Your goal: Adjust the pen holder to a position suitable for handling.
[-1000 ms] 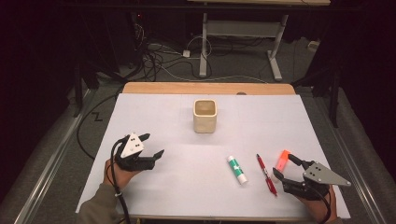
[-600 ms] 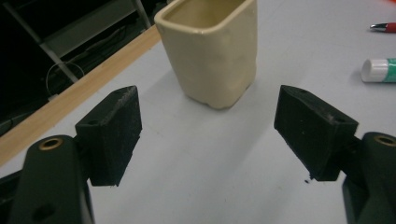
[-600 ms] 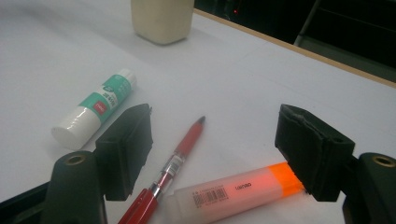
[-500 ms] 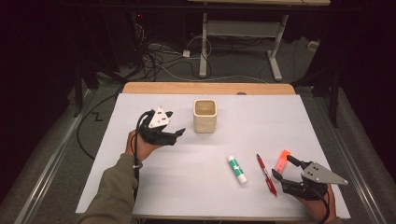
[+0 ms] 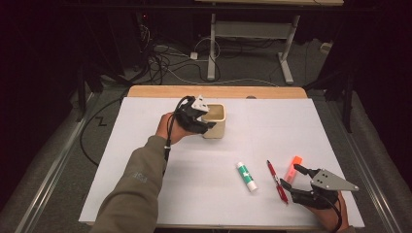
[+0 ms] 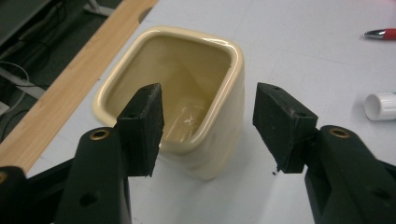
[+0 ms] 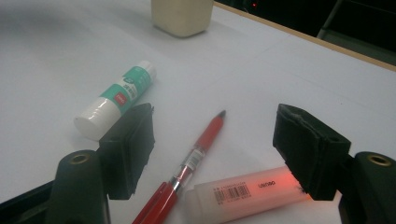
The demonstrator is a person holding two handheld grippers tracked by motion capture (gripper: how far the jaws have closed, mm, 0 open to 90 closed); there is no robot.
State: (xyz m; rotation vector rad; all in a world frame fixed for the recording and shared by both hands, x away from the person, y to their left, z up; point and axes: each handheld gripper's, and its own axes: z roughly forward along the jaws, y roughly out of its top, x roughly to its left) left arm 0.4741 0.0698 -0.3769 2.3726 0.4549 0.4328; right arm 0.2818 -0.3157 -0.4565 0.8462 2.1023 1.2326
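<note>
A cream square cup (image 5: 217, 128) stands upright at the back middle of the white sheet. My left gripper (image 5: 206, 124) has reached it from the left. In the left gripper view one jaw hangs over the cup's (image 6: 187, 79) opening and the other stands outside its wall. My left gripper (image 6: 210, 112) has just been closing, with the wall between the pads and gaps still on both sides. My right gripper (image 5: 290, 175) rests open at the front right, straddling a red pen (image 7: 201, 144) and an orange highlighter (image 7: 243, 191) without touching either.
A green-and-white glue stick (image 5: 247, 176) lies left of the red pen (image 5: 277, 181), and the highlighter (image 5: 293, 167) lies to the pen's right. The white sheet (image 5: 145, 160) covers the table; a wooden strip (image 5: 214, 91) marks the far edge, with cables on the floor beyond.
My left gripper travelled from the front left of the sheet up and right to the cup, and its jaws narrowed around the cup's wall. The right gripper stayed put.
</note>
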